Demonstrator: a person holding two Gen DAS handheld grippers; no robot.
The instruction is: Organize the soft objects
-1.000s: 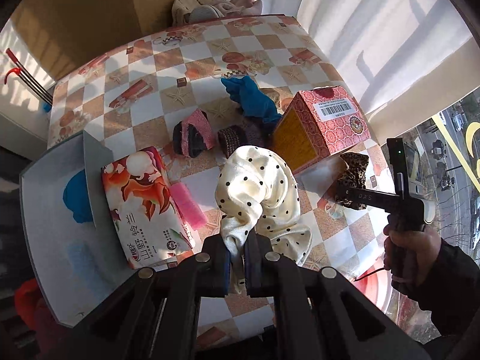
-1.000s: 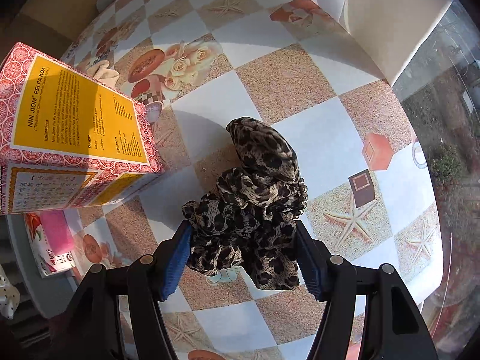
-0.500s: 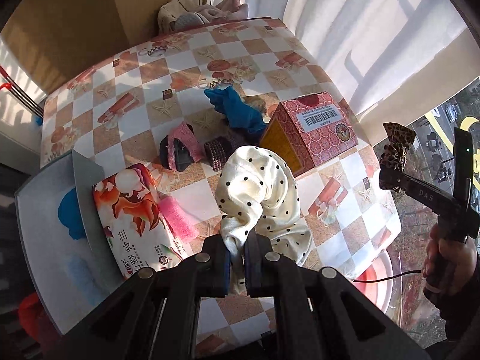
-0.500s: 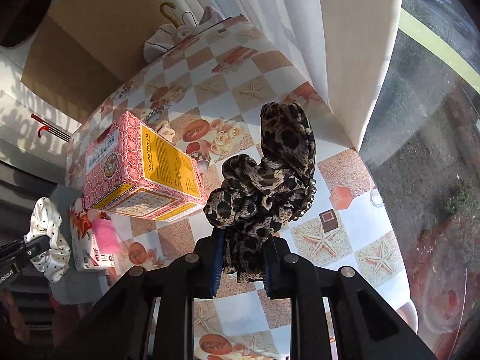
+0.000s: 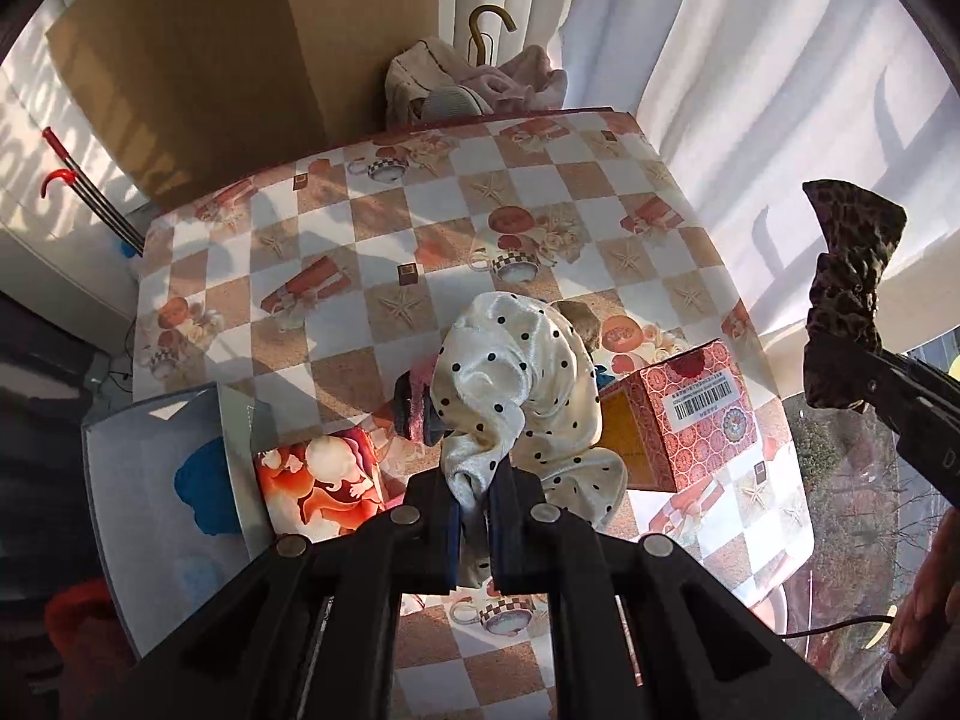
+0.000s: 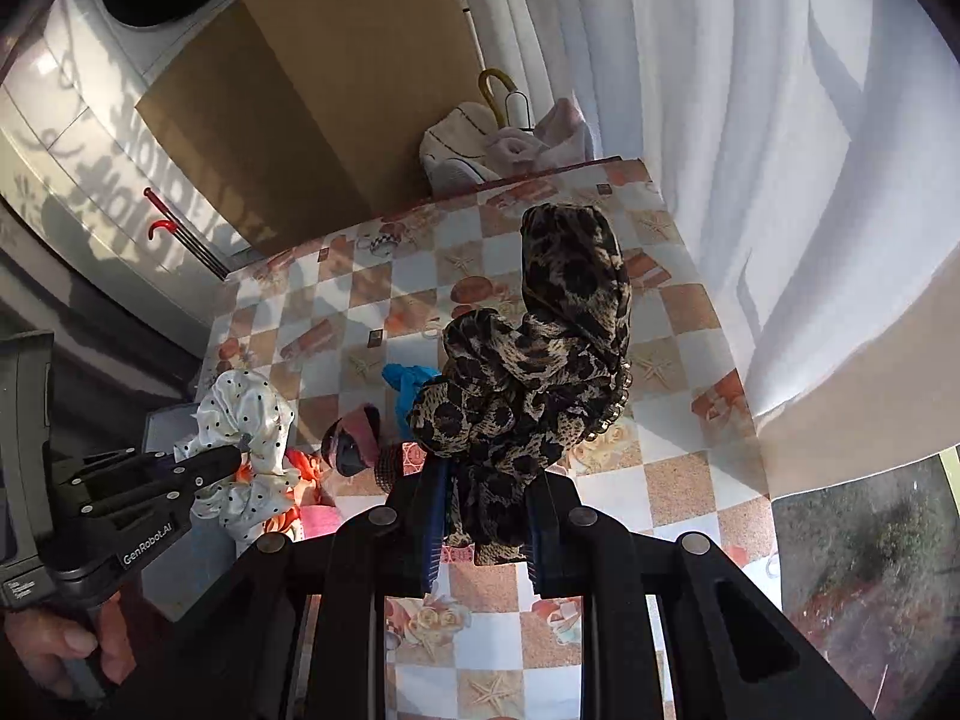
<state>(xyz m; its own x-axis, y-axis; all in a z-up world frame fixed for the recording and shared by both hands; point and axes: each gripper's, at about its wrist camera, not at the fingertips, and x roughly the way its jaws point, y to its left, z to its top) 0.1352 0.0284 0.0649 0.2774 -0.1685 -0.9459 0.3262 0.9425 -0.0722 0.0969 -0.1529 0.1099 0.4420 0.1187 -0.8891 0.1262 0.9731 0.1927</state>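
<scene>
My left gripper [image 5: 474, 501] is shut on a cream scrunchie with black dots [image 5: 510, 384] and holds it high above the checkered table [image 5: 372, 252]. It also shows in the right wrist view [image 6: 246, 420]. My right gripper [image 6: 486, 516] is shut on a leopard-print scrunchie [image 6: 540, 360], also lifted above the table; it shows at the right of the left wrist view [image 5: 849, 294]. A pink and dark scrunchie [image 6: 357, 438] and a blue cloth [image 6: 408, 387] lie on the table below.
A grey bin [image 5: 150, 456] with a blue item inside stands at the table's left edge, a tissue pack [image 5: 318, 486] beside it. A red patterned box [image 5: 690, 414] sits on the right. Bags [image 5: 474, 84] and cardboard stand beyond the far edge.
Both grippers have risen higher above the table with their scrunchies still held. The right gripper closed on the leopard scrunchie a second ago and lifted it off the table.
</scene>
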